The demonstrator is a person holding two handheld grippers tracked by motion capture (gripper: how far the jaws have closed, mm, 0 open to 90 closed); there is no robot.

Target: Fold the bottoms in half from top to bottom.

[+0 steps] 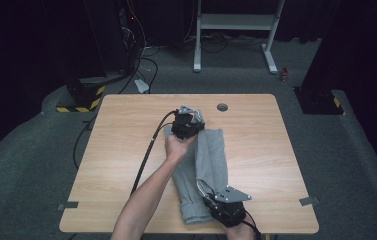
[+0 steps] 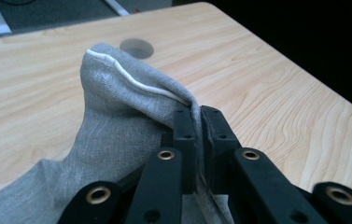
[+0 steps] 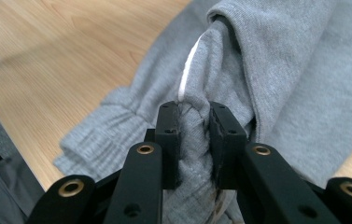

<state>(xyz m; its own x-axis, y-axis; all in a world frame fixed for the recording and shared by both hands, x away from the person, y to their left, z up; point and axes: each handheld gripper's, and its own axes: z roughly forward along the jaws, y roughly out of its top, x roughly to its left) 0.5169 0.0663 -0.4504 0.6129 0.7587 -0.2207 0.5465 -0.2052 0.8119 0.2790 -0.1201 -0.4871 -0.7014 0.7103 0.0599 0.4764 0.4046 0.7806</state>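
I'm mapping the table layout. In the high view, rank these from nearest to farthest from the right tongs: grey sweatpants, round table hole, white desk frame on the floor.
1. Sweatpants: clamped in the right tongs at the near edge.
2. Table hole: far side of the table, past the left tongs.
3. Desk frame: on the floor beyond the table.

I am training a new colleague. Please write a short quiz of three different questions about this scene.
1. True or false: the left claw is shut on the grey trousers.
2. Which part does the right claw pinch? A) fabric near the ribbed cuff B) the table's edge
3. What is the round mark in the table behind the garment?

Key: 1 true; 2 A; 3 a cable hole.
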